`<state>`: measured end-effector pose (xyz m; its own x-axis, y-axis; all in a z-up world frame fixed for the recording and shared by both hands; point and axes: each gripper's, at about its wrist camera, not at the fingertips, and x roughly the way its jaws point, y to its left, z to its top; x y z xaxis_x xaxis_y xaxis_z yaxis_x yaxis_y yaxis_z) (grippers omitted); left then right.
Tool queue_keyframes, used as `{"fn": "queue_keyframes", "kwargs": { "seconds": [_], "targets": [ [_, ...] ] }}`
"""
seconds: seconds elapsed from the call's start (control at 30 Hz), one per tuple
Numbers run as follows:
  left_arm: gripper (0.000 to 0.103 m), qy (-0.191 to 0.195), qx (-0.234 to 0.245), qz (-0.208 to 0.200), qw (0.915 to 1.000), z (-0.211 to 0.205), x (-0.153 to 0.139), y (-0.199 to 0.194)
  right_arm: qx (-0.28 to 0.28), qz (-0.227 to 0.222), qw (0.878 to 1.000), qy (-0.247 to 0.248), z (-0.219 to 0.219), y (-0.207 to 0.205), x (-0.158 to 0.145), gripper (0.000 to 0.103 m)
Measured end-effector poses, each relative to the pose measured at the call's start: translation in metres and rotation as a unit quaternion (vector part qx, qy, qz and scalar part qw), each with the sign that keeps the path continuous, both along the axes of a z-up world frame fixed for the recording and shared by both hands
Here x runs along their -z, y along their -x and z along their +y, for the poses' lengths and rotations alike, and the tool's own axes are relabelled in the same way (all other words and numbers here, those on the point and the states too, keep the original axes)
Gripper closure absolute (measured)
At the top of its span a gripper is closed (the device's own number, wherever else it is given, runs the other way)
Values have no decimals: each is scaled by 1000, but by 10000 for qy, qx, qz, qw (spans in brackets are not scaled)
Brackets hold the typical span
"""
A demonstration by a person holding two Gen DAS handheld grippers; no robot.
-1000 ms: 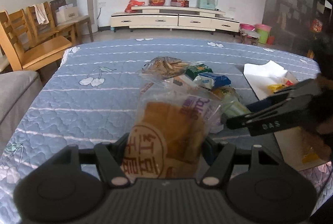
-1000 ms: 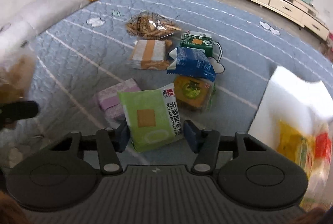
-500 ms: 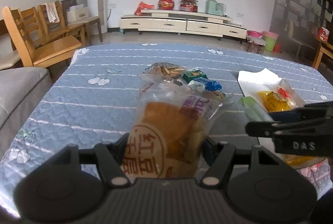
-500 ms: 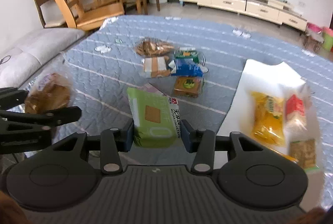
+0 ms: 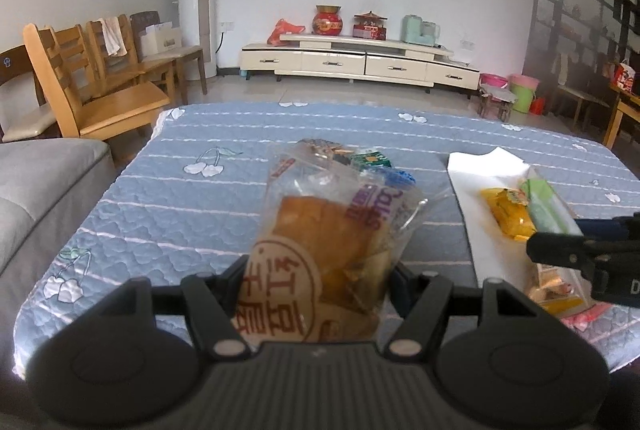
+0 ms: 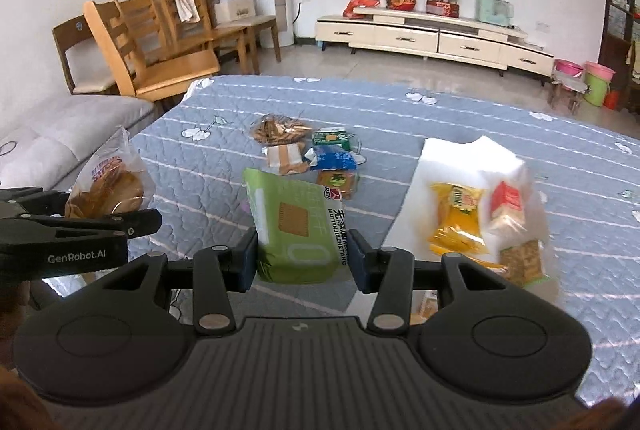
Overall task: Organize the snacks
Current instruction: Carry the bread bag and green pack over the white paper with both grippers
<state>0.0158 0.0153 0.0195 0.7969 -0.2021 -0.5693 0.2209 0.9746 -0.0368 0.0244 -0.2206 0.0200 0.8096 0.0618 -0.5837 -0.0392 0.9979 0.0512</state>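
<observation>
My left gripper (image 5: 320,282) is shut on a clear bag of brown pastries (image 5: 328,238), held upright above the blue quilted table (image 5: 192,214). My right gripper (image 6: 302,254) is shut on a green biscuit pack (image 6: 296,214), lifted off the table just left of a white sheet (image 6: 452,158). On that sheet lie a yellow pack (image 6: 456,218), a red-and-white pack (image 6: 508,198) and a cracker pack (image 6: 524,258). In the right wrist view, the left gripper (image 6: 80,226) and its bag (image 6: 108,186) sit at the left edge.
Mid-table lies a pile: a clear bag of sticks (image 6: 280,128), a green carton (image 6: 330,137), a blue pack (image 6: 334,158), a tan pack (image 6: 284,158) and an orange pack (image 6: 338,180). A grey sofa (image 6: 60,134) and wooden chairs (image 6: 152,46) stand on the left.
The right gripper closed on the green pack, lifted it off the table and carried it toward the white sheet. The left gripper rose with its pastry bag.
</observation>
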Motion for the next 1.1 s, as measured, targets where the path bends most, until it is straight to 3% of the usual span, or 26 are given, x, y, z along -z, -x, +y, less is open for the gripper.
{"fn": "queue_keyframes", "kwargs": {
  "seconds": [0.63,1.1],
  "targets": [
    [35,-1,246,-90,9997,-19,-8,19,531,-151,9985,-2,-33,41,2,46],
    [35,-24,678,-132,9976,-56,-12,16,1477,-287,9886,37,-84,66,-1,46]
  ]
}}
